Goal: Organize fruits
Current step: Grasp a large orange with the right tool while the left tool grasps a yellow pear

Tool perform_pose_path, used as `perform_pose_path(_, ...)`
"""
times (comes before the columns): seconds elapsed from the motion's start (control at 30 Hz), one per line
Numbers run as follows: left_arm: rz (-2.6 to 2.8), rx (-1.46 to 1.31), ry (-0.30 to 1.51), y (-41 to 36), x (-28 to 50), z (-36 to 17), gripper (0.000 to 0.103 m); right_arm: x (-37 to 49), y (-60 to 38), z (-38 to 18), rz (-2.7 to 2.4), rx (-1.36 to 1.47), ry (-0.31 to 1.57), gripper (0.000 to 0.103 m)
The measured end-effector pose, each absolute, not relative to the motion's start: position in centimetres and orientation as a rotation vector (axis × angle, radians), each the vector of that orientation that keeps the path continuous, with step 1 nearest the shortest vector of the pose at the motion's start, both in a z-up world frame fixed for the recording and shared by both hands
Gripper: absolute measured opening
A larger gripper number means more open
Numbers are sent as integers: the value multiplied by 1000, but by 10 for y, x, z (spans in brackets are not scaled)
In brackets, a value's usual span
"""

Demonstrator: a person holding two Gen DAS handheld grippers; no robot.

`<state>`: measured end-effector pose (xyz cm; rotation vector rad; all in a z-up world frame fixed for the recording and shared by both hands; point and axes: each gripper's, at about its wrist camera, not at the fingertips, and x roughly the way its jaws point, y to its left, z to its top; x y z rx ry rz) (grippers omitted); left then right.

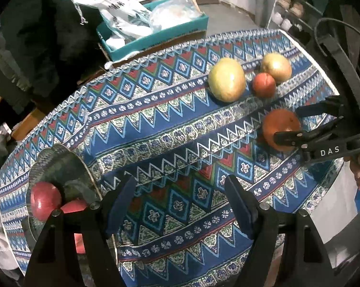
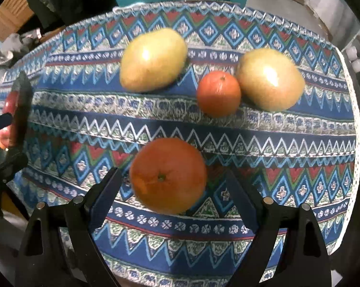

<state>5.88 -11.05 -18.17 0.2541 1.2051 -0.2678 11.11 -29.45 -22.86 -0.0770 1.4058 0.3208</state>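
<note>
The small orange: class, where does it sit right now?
In the right wrist view the small orange lies on the tablecloth, touching the right-hand mango, beyond the large orange.

White letters "DAS" stand on the black body of the right gripper [image 1: 297, 125], at about three o'clock in the left wrist view. Nothing else is legible.

light: overhead, moderate; corners fall to black
glare: white hotspots on both mangoes [image 2: 153, 59], faint sheen on red apple [image 1: 45, 200]
shadows: soft, short, under the fruit
blur: right wrist view smeared, large orange [image 2: 168, 175] soft; left view sharper
distortion: heavy fisheye, patterned cloth [image 1: 170, 129] bows at edges
</note>
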Motion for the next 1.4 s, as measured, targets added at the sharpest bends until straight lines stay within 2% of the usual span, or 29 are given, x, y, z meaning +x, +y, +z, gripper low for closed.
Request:
perform_pose_path(0.17, -271, 274, 1223, -117, 61, -192, 78, 110, -294, -243, 336, -96, 1418, 87)
perform_pose_path(0.3, -270, 268, 1222, -121, 66, -194, 78, 109, -290, -245, 372, -88, 1408, 71)
perform_pose_path(0.57, -287, 230, 1215, -132, 82, -189, 78, 104, -289, -244, 357, -88, 1374, 70)
perform_pose_path(1.1, -366, 82, 1205, -166, 142, -178, 79, 143, -346, -177, 242, 42, 1176, 70)
perform_pose_path(1.4, -384, 84, 1235, -195, 180, -198, 82, 156, -367, -174, 218, 77, 1151, 70)
